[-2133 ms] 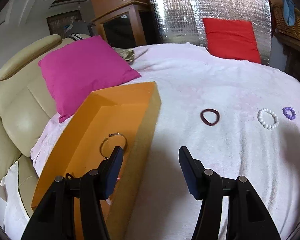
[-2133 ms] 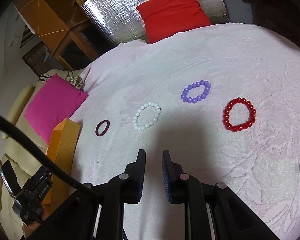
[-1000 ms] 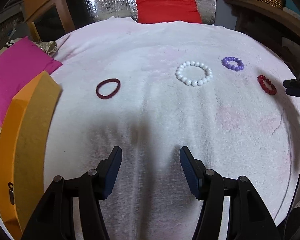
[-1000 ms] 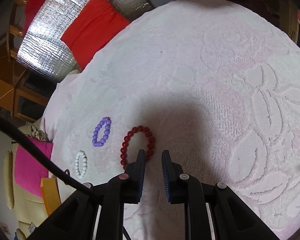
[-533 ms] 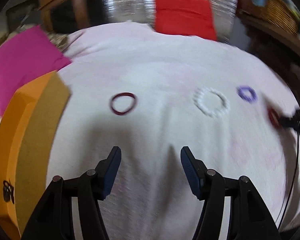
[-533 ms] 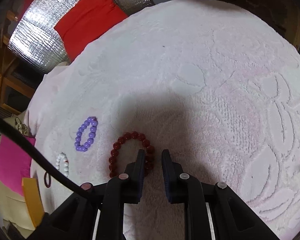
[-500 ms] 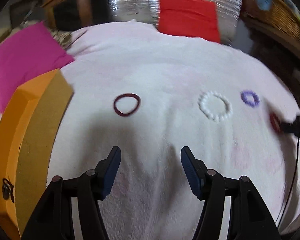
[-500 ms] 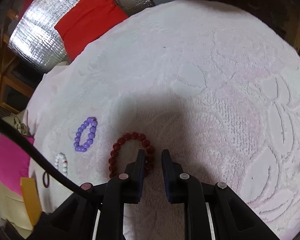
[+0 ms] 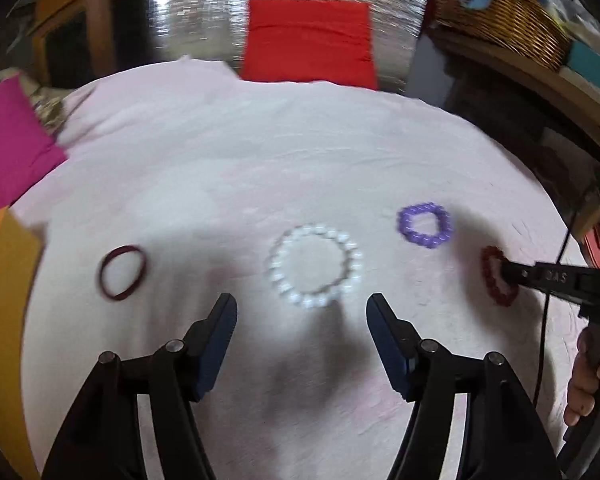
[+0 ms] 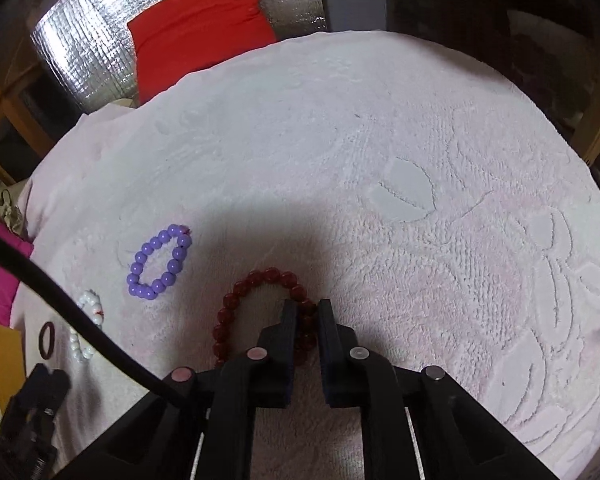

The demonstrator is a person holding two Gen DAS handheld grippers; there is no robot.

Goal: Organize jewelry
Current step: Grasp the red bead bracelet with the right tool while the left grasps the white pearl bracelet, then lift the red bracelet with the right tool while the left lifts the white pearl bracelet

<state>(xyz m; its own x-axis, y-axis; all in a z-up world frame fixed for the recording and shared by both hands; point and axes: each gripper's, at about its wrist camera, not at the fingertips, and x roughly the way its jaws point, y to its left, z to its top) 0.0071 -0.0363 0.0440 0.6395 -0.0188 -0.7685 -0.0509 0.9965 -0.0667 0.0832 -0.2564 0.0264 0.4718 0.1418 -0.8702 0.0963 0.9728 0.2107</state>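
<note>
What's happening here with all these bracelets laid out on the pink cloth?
A person is sorting jewelry with a hand-held tool in each hand. The right tool has just closed its jaws on the red bead bracelet, which lies on the pink cloth. The left tool is open, holding nothing, pointed at the white bead bracelet. The purple bead bracelet and a dark red band lie untouched on the cloth. An orange box stands at the left edge.
</note>
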